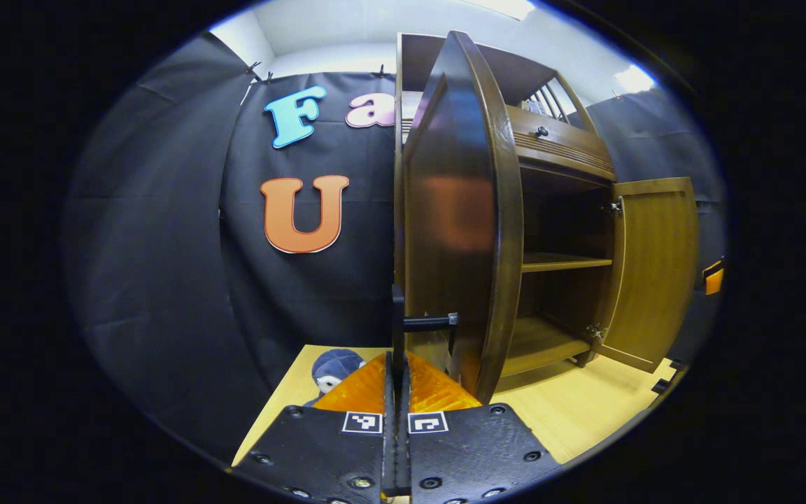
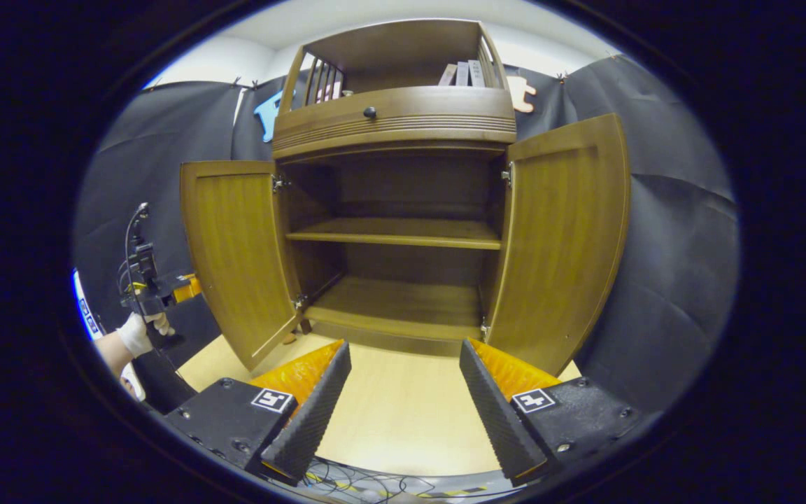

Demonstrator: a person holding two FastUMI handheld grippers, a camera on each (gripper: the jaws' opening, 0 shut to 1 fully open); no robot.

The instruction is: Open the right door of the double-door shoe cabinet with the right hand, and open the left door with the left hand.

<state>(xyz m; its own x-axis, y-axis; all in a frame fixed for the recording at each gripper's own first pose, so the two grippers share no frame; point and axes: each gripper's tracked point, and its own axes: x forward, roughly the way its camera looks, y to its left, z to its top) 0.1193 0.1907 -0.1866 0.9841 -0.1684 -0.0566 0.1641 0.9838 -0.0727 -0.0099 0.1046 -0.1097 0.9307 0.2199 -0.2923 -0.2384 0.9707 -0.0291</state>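
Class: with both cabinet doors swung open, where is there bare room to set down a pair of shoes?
Free: the middle shelf and the bottom shelf, between the left door and right door; also the floor in front. Crowded: the top rack, holding books.

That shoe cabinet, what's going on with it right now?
A person is opening the shoe cabinet with a handheld gripper in each hand. Both doors stand wide open, showing bare shelves inside. The left gripper is shut, its fingers closed on the thin handle of the left door. The right gripper is open, held back from the cabinet above the light wood floor, touching nothing. The right door hangs free.
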